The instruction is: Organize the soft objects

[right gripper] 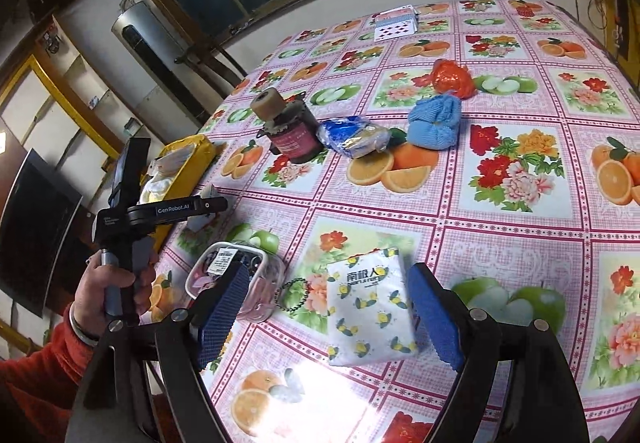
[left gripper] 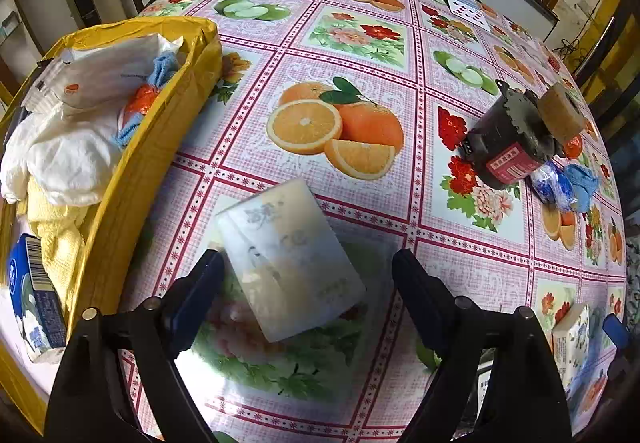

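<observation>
A white tissue pack with grey print shows blurred between the fingers of my left gripper, which is open; its left edge is close to the left finger and the right finger stands well apart. I cannot tell if the pack rests on the tablecloth. Beside it on the left, a yellow box holds white cloths, a yellow towel, a blue tissue pack and an orange bag. My right gripper is open around a white lemon-print tissue pack lying on the table, neither pad touching it.
On the flowered tablecloth stand a dark motor with a brown roller, a blue-white packet, a rolled blue cloth and an orange bag. Playing cards lie far back. A clear pouch sits by the right gripper's left finger.
</observation>
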`<state>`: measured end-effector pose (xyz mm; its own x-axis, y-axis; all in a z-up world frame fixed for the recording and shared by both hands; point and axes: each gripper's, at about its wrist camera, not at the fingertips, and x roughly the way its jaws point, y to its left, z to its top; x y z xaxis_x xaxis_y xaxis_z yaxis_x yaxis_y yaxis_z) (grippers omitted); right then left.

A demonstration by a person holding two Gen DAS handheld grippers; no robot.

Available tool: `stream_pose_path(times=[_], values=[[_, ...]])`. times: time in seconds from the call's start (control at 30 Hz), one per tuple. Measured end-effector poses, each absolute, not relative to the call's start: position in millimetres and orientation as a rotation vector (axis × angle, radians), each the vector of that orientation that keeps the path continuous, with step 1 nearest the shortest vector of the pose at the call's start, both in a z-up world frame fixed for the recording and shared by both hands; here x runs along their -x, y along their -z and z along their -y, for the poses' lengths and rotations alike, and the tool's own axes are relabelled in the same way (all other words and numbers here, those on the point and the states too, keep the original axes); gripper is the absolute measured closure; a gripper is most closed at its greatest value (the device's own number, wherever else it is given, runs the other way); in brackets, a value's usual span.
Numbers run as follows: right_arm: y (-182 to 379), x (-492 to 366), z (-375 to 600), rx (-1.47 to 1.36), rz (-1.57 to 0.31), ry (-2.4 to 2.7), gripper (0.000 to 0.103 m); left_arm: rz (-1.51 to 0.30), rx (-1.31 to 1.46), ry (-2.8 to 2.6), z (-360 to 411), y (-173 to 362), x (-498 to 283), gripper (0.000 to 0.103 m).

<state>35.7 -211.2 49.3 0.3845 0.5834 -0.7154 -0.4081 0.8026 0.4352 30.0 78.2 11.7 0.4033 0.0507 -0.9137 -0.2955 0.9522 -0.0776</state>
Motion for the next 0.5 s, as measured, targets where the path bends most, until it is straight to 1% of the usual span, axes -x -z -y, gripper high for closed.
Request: stream_pose_path(times=[0.07,0.1,0.13,0.2,0.33,0.37,0.4,0.43,0.5], values=[[-45.2,-35.3,210.0,-0.186,-1.001,-0.623,0.019,-1.13,0.219,-0.218,-79.6,-13.2,-31.7,0.032],[-42.8,-35.0,209.0,-0.175,-1.006,-0.609,0.018,-1.125,0.21,-0.216,-80.0,-14.3,-31.9,0.045],[-40.2,-35.1,206.9,-0.161,-1.014,-0.594,0.016,-1.121,0.208,-0.209,-81.2,-15.3,-32.4,0.053],[-34.5,-34.6,198.9,-0.109,-1.033,-0.568,0.016,-1.122,0.209,-0.185,-82.8,-16.0,-34.6,0.059],[-17.4,-37.1,182.9,-0.023,-1.073,-0.533,0.016,-1.11,0.196,-0.155,-82.7,-15.6,-33.5,0.06],[-10.7,-38.5,179.3,0.009,-1.094,-0.516,0.014,-1.106,0.196,-0.143,-82.4,-15.8,-32.2,0.061],[-9.2,-34.9,174.1,0.071,-1.065,-0.5,0.021,-1.103,0.198,-0.133,-82.5,-16.1,-30.7,0.061],[-6.6,-31.5,168.5,0.134,-1.062,-0.477,0.024,-1.101,0.2,-0.123,-82.6,-16.3,-29.1,0.061],[-6.5,-25.5,165.0,0.173,-1.039,-0.46,0.05,-1.098,0.205,-0.104,-83.6,-16.8,-26.6,0.062]])
